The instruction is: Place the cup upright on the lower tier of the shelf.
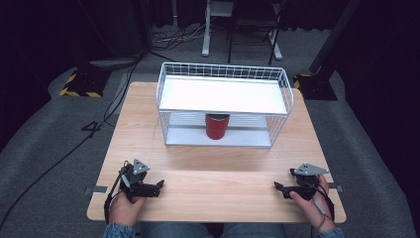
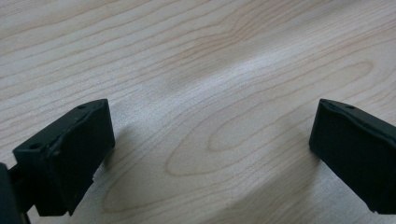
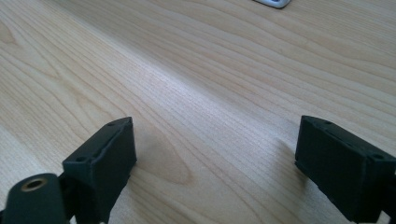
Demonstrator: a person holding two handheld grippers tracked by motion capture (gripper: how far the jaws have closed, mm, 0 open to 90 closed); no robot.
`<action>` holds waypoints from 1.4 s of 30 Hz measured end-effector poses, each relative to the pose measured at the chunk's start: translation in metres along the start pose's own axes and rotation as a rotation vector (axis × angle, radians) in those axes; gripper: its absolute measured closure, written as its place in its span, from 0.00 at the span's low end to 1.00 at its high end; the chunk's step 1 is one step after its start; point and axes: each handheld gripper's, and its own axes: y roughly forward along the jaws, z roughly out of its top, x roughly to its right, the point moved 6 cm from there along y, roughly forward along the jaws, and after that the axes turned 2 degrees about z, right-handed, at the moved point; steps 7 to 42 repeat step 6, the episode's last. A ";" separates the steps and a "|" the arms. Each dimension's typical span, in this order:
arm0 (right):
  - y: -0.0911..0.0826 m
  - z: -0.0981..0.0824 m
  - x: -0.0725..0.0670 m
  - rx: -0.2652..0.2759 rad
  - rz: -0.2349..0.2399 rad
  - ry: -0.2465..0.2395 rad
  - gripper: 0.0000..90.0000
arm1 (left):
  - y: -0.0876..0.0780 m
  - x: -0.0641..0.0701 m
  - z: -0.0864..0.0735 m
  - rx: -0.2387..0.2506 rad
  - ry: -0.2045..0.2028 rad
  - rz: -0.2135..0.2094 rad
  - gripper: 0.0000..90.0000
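1. The left gripper (image 1: 159, 186) is held low over the wooden table (image 1: 148, 129) at the near left, jaws wide apart, nothing between them.
2. A red cup (image 1: 217, 126) is seen on the lower level of the white wire shelf (image 1: 223, 96), under its upper board.
3. The right gripper (image 1: 277, 186) is held likewise, jaws apart and empty.
4. The cup is probably best approached low, under the board.
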 end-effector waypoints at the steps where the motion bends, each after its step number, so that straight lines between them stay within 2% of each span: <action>1: 0.001 0.000 0.000 -0.002 -0.004 -0.003 0.12 | 0.000 0.000 0.000 0.000 -0.003 0.000 0.00; 42: 0.001 0.001 0.000 -0.003 -0.005 0.001 0.12 | 0.000 0.000 0.000 0.000 -0.003 0.000 0.00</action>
